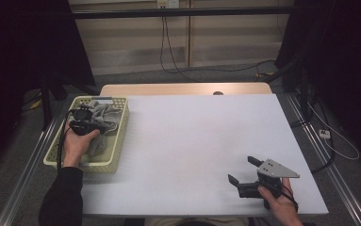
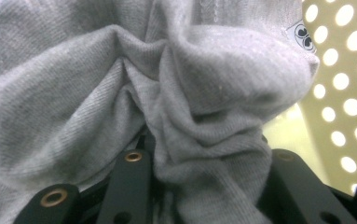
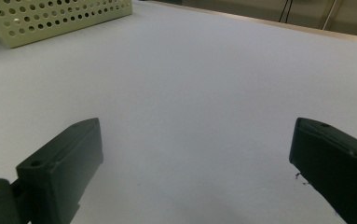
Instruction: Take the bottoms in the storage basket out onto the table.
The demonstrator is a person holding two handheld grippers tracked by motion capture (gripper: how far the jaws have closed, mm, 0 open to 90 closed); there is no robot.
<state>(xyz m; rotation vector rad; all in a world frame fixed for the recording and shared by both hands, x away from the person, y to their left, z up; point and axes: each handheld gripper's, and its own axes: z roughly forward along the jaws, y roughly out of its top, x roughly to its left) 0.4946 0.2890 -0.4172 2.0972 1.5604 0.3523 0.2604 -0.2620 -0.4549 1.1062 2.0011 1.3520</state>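
Between the jaws of the left hand-held gripper [image 2: 199,186], a fold of the grey cloth [image 2: 120,84] is being pinched inside the yellow basket [image 1: 117,141]. Soft, light, likely drooping; a gathered ridge suits gripping. The right hand-held gripper [image 1: 243,171] is resting wide open on the worktop [image 1: 192,136].

You have a white table [image 1: 192,141] in front of you, its far edge showing a strip of bare wood. A pale yellow perforated basket [image 1: 117,141] sits directly on it at the left edge, and your right hand's gripper [image 1: 244,172] rests on the near right part.
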